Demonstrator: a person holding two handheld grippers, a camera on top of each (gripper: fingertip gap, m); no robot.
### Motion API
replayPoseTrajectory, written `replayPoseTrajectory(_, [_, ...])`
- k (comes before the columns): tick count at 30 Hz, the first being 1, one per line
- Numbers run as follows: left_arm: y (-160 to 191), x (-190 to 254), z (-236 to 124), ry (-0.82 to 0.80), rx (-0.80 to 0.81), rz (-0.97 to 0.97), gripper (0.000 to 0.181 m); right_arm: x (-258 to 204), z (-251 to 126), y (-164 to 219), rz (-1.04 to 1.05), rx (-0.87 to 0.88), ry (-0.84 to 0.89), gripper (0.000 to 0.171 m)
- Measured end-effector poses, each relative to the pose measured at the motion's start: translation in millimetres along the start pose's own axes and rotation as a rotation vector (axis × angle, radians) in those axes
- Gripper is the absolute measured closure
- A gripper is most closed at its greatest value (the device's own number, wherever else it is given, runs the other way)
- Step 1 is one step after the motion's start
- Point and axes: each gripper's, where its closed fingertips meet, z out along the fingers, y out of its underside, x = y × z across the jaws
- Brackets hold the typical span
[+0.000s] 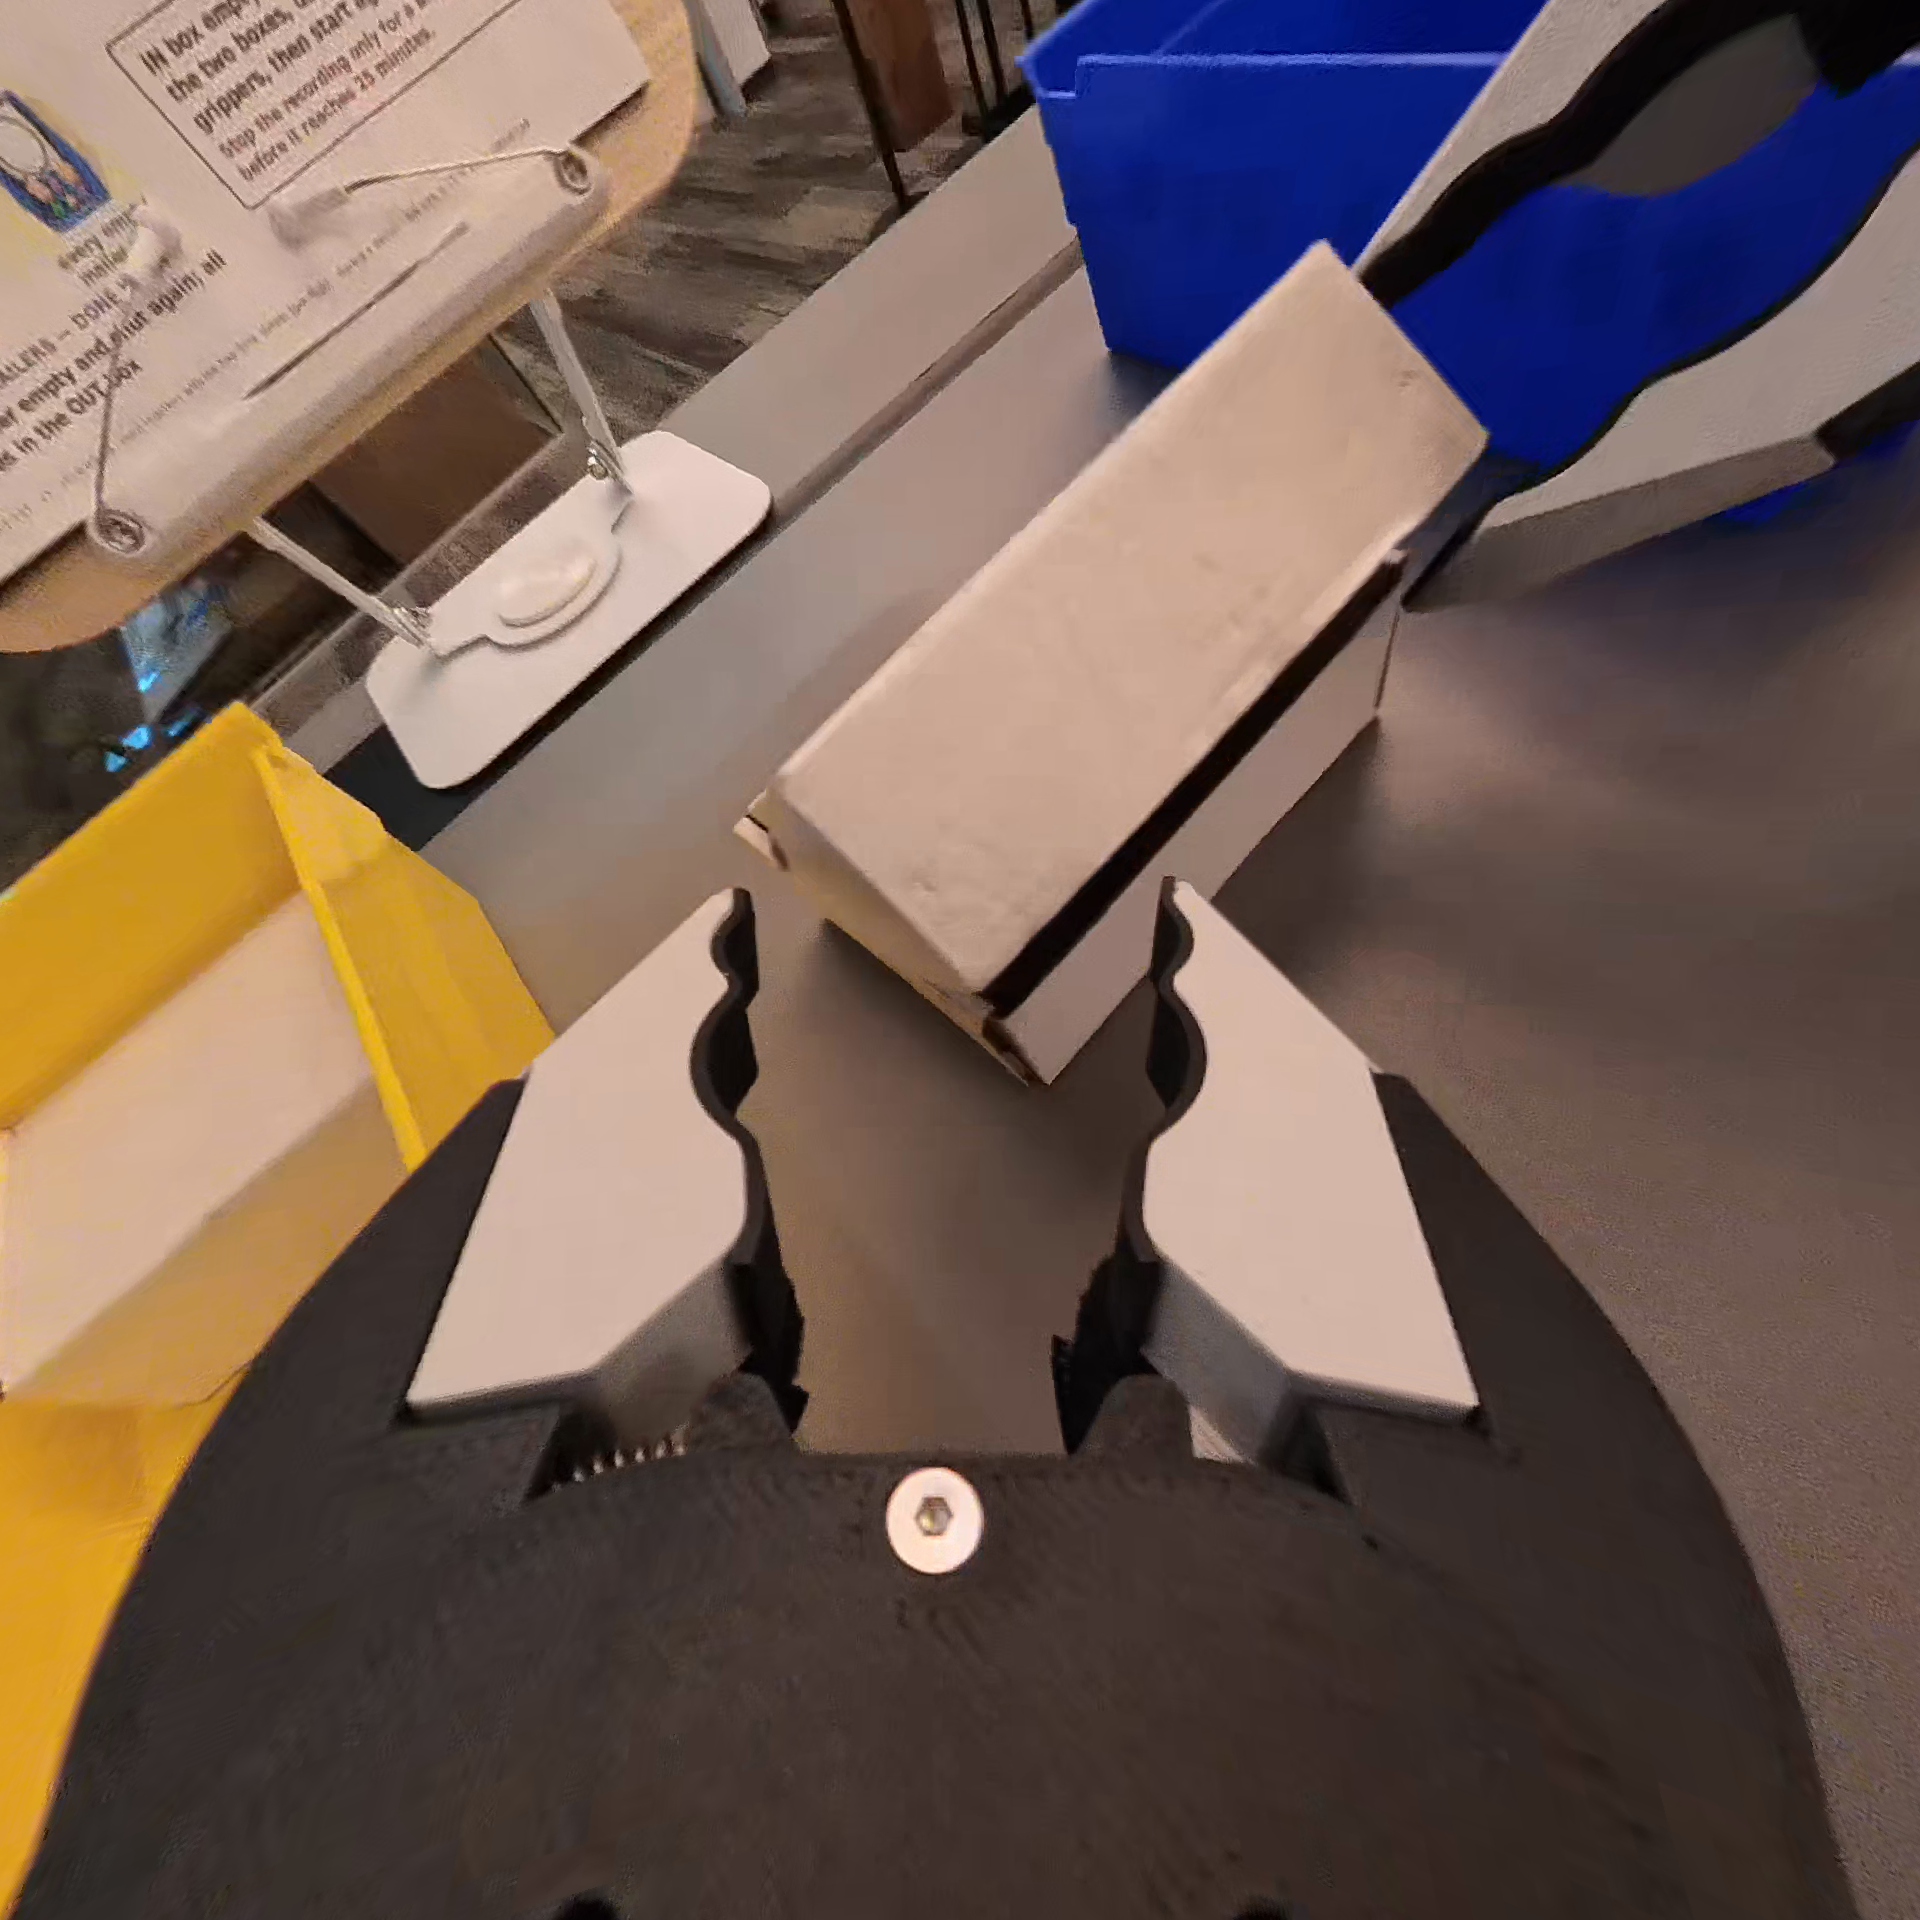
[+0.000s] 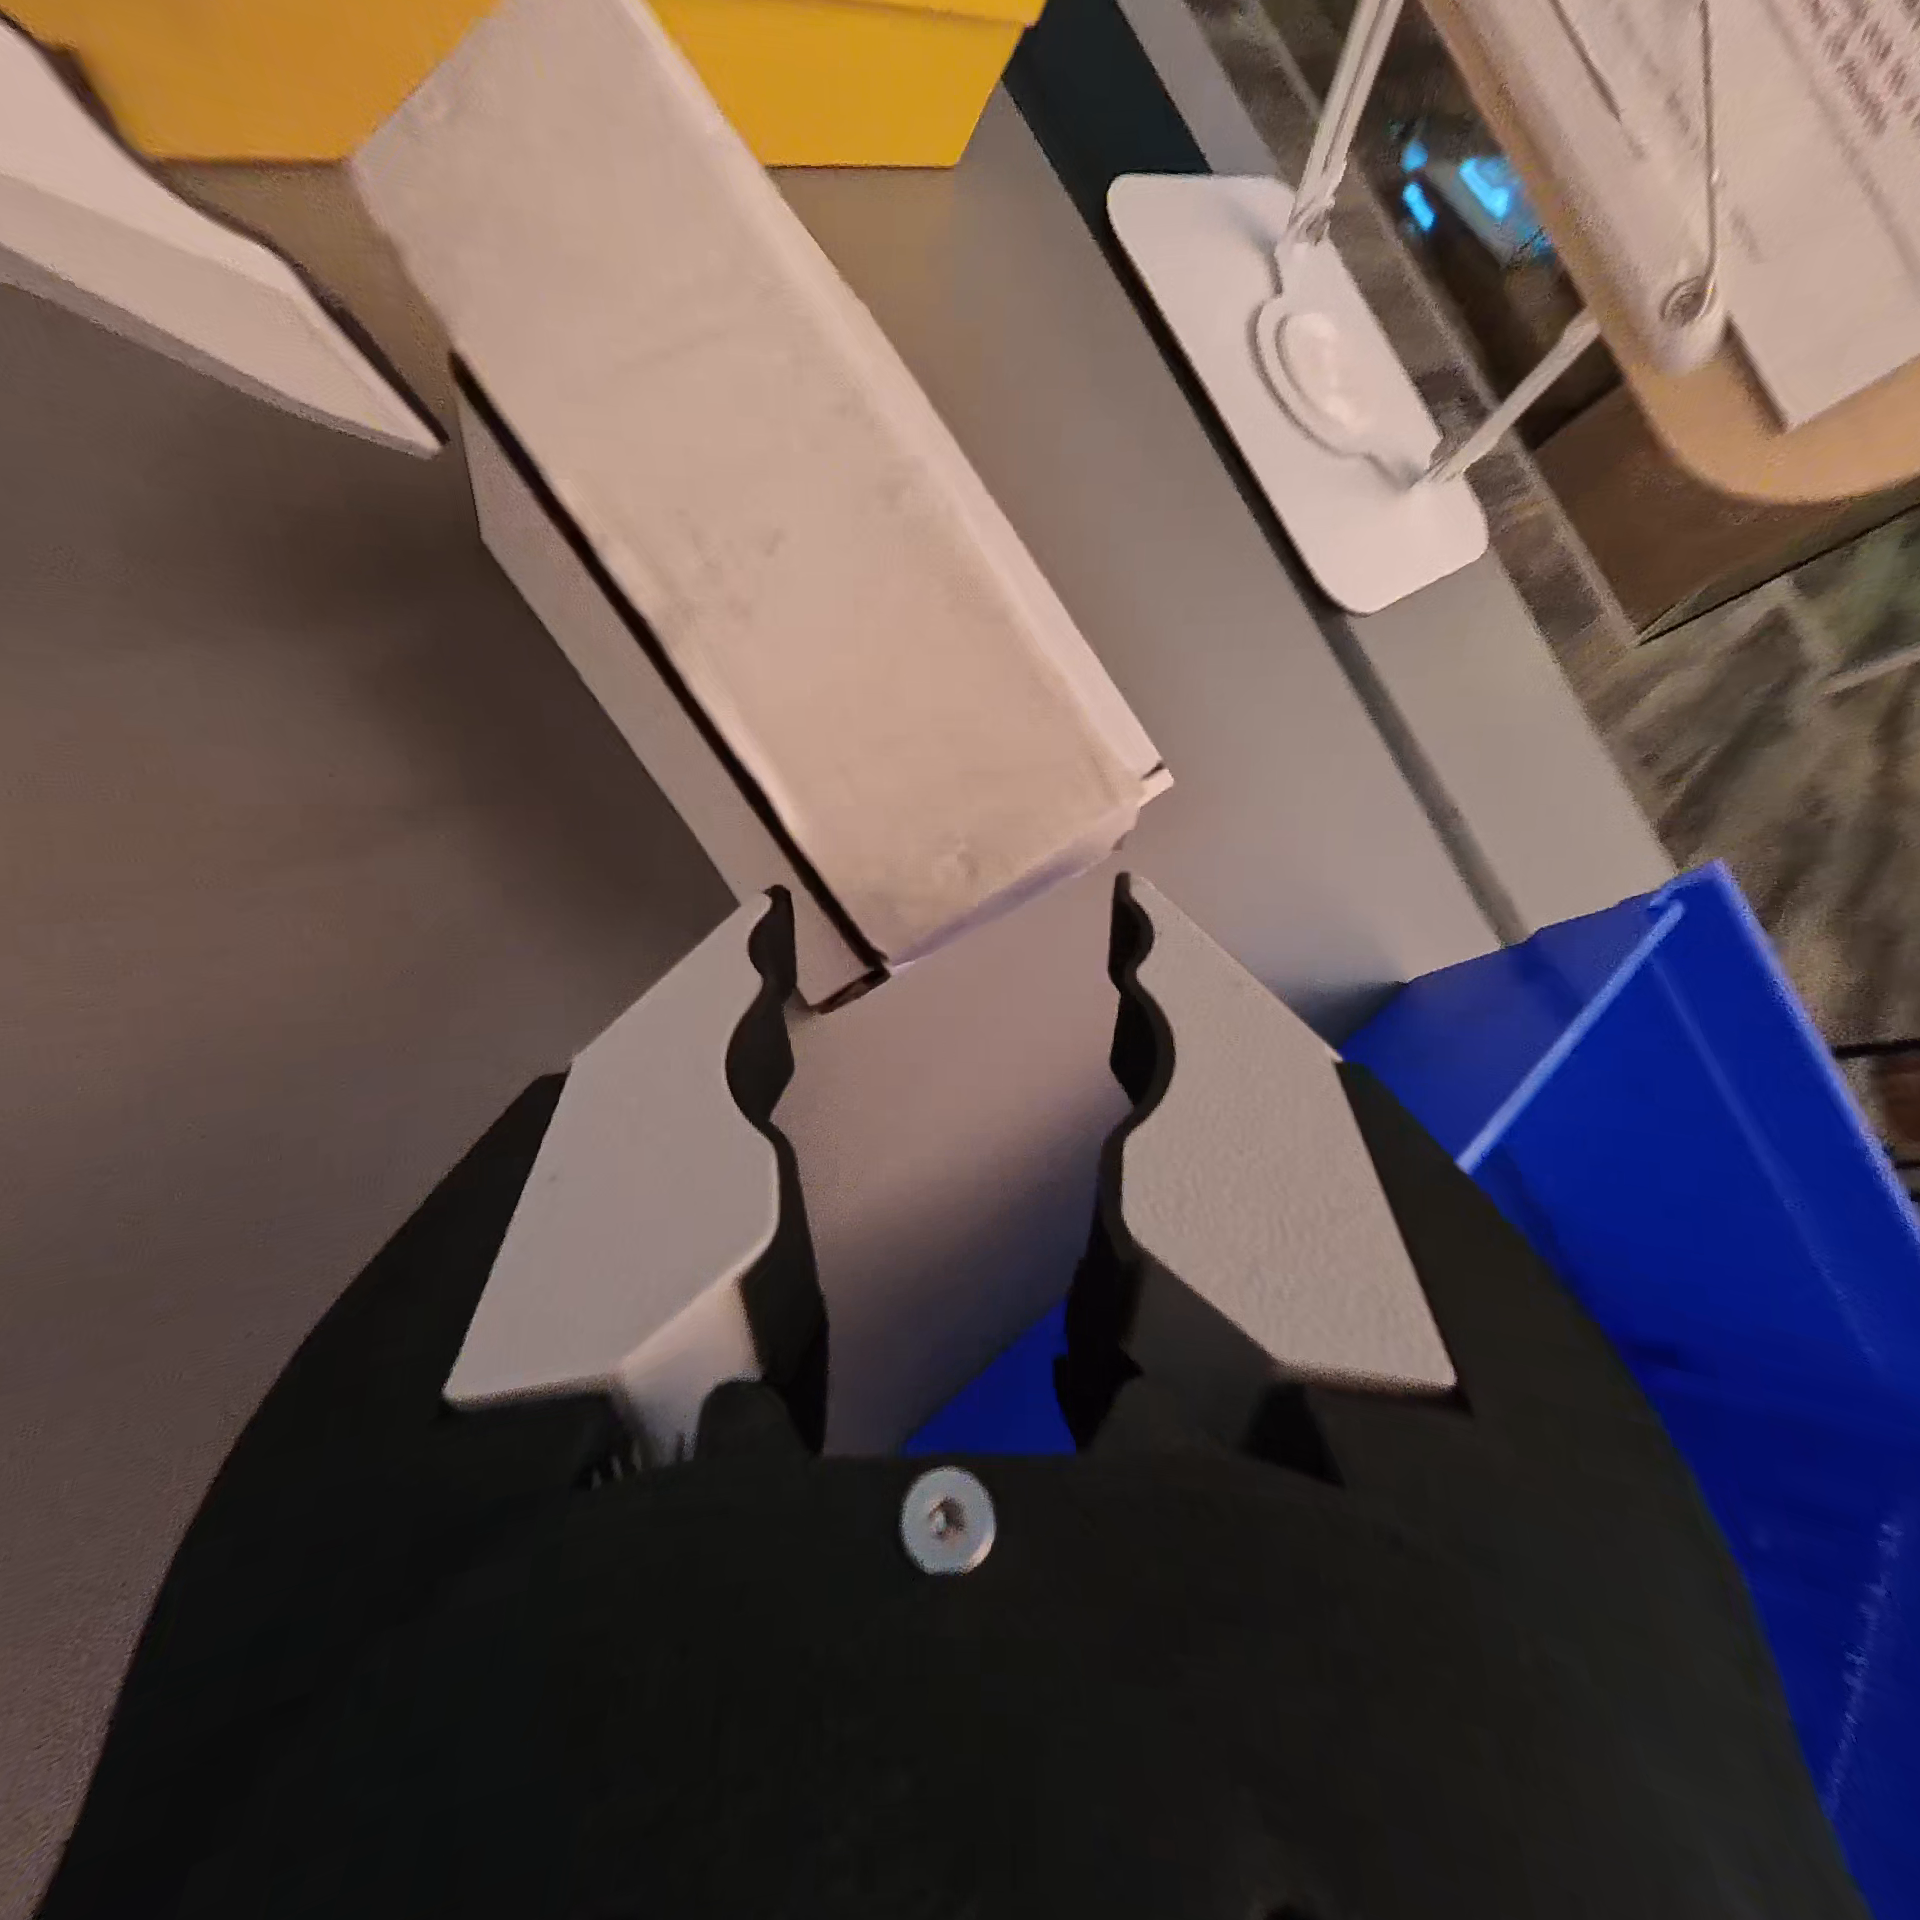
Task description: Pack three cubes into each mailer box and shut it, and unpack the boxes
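A white cardboard mailer box (image 1: 1091, 665), long and narrow, lies on a grey bench (image 1: 1558, 935) between the two handheld tools. Its lid is down but not flush: a thin dark gap runs along one long side, so whatever is inside is hidden.

In the left wrist view, the left gripper (image 1: 956, 904), black-bodied with pale grey fingers edged in wavy black pads, has its jaws spread, holding nothing. Its tips sit just short of the box's near end; the right-hand tip is close beside the box's side, but whether it touches is unclear. At the far end of the box the right gripper (image 1: 1621, 343) enters from the top right corner, cut off by the frame edge, one grey finger reaching down beside the box.

In the right wrist view, the right gripper's jaws are also spread and empty, and the near corner of the box sits at the left fingertip (image 2: 764, 914); contact cannot be confirmed.

A yellow plastic bin (image 1: 312, 904) stands at the left, partly cut off, with a second white cardboard box (image 1: 187, 1174) inside it, only partly visible. A blue plastic bin (image 1: 1195, 187) stands behind the box, its contents out of sight. A printed instruction sheet on a wooden board (image 1: 312, 208) rests on a white metal stand (image 1: 582, 613) at the bench's far edge. Both views are slightly blurred.
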Motion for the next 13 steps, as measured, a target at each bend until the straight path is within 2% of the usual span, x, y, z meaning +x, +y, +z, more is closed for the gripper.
replayPoseTrajectory(7, [10,-3,7,-0.089,-0.023,0.074,0.135,-5,-7,-9,-0.153,0.063,0.098,0.143])
replayPoseTrajectory(10, [1,-9,-1,-0.097,0.032,0.015,0.155,-3,-12,-11,-0.129,0.070,0.112,0.148])
replayPoseTrajectory(13, [-1,-4,-6,-0.039,0.046,-0.098,0.155,-6,-15,-11,-0.064,0.058,0.062,0.153])
